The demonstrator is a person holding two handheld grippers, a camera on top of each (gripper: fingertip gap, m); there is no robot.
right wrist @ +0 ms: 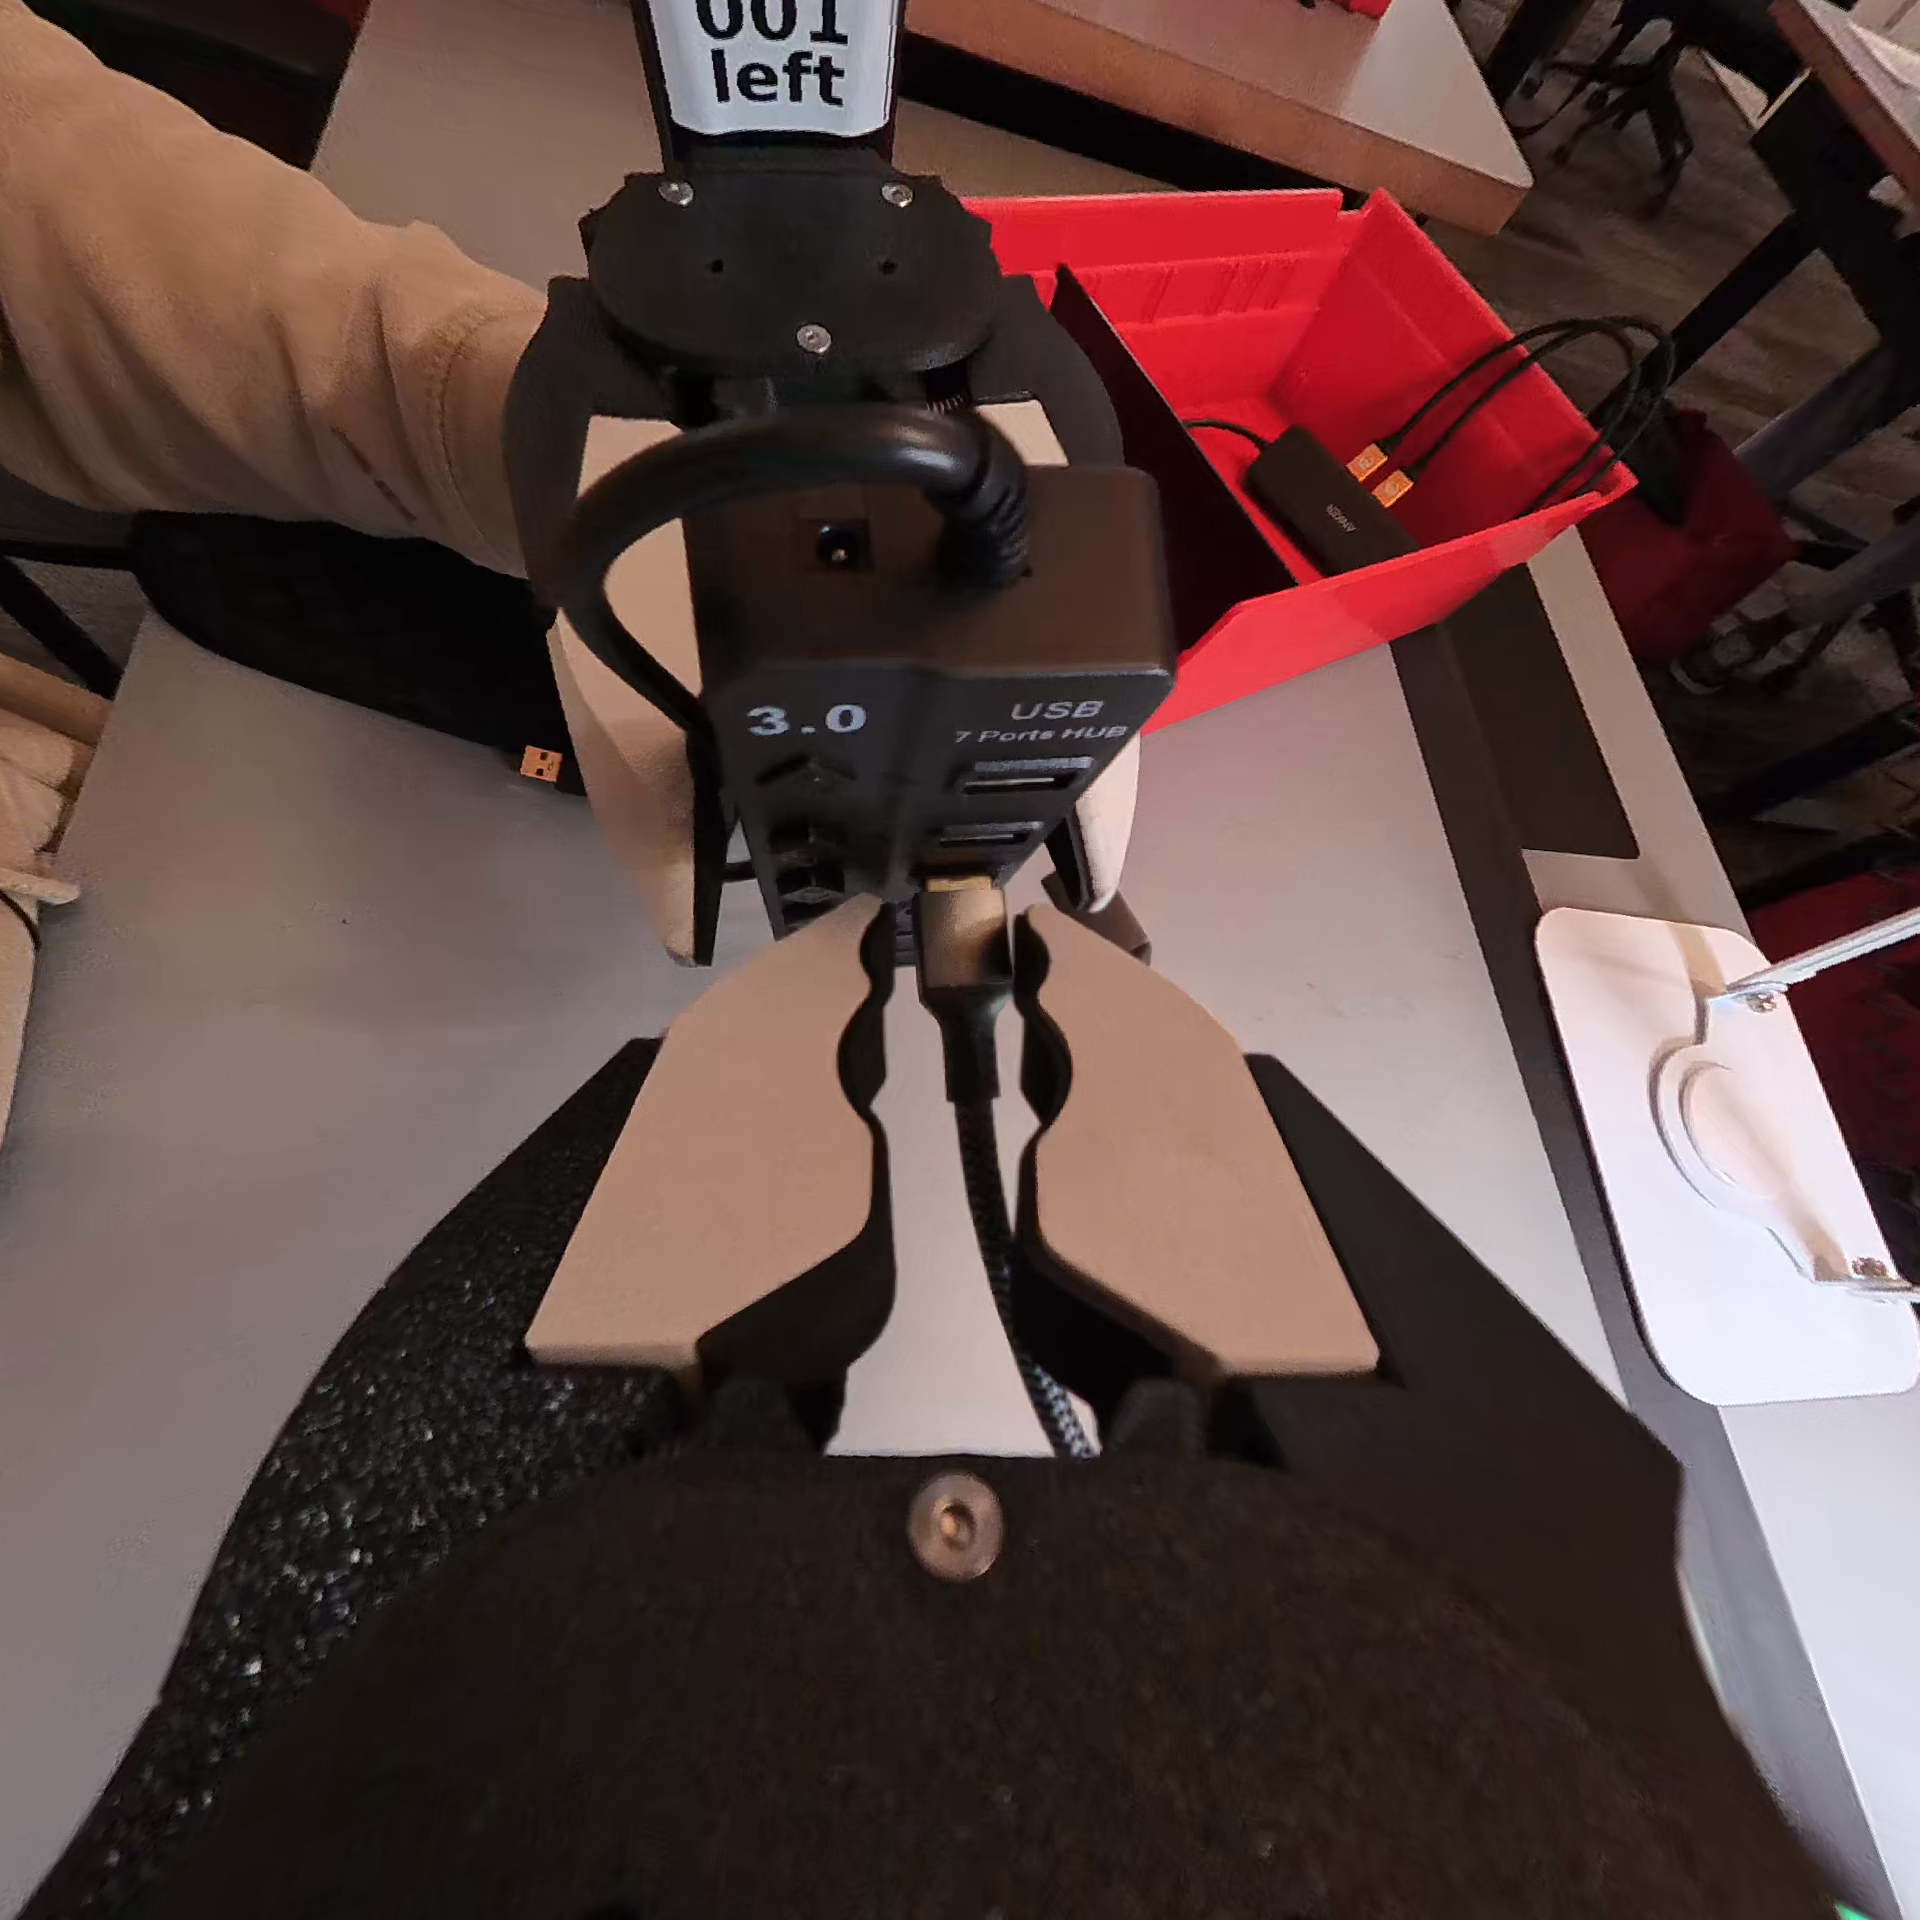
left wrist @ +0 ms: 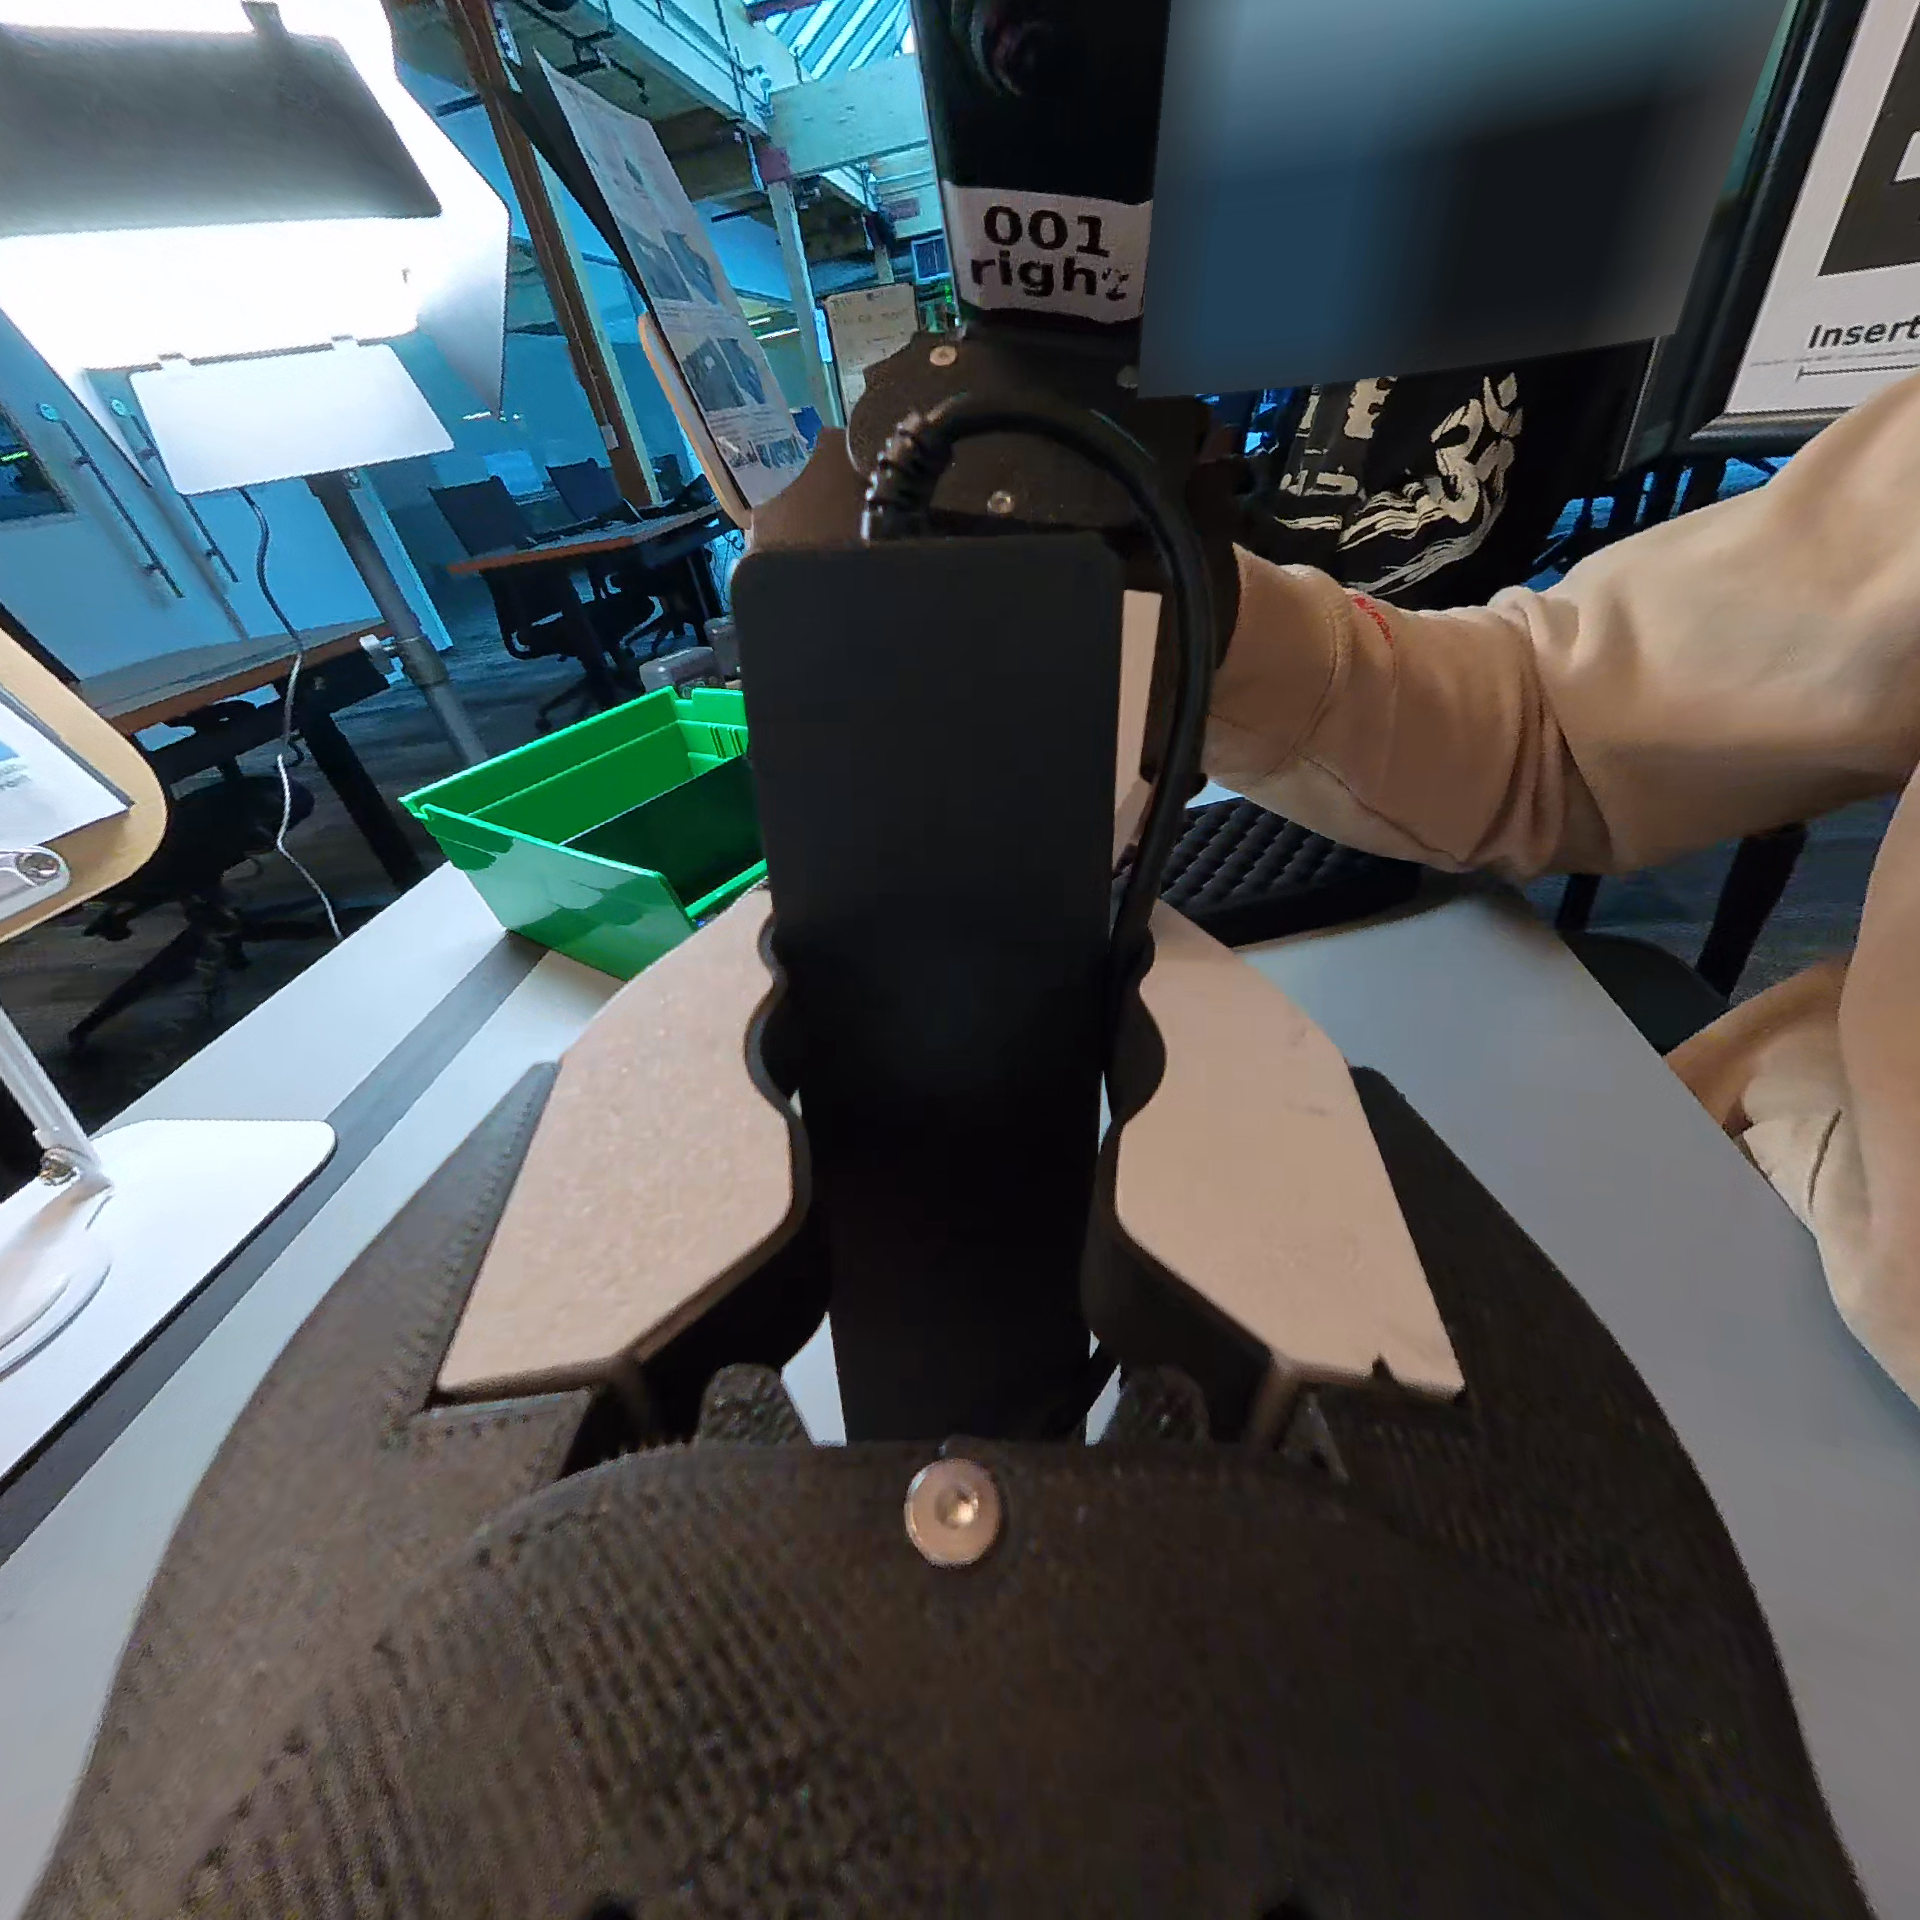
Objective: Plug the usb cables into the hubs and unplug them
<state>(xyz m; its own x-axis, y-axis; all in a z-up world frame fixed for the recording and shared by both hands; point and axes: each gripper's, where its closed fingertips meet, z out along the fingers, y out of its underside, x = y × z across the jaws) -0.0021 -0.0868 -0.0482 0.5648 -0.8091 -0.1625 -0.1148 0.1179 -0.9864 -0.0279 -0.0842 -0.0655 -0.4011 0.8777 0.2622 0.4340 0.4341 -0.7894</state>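
Note:
A black multi-port USB hub (right wrist: 935, 603) is held off the grey table (right wrist: 312, 987), its port face towards the right wrist view. My left gripper (left wrist: 951, 935) is shut on the hub (left wrist: 935, 779), one finger on each long side. In the left wrist view I see only the hub's plain back. My right gripper (right wrist: 951, 925) is shut on a USB plug (right wrist: 961, 945) with a braided black cable (right wrist: 987, 1195). The plug's metal tip sits at a port on the hub's right column. The hub's own black cable (right wrist: 727, 457) loops over its top end.
A red bin (right wrist: 1403, 312) at the back right holds a slim black hub (right wrist: 1330, 509) and cables with orange plugs. A loose orange plug (right wrist: 540, 766) lies on the table. A green bin (left wrist: 582, 862) and a white lamp base (right wrist: 1714, 1143) stand near the table edges. A beige sleeve (left wrist: 1558, 707) reaches in.

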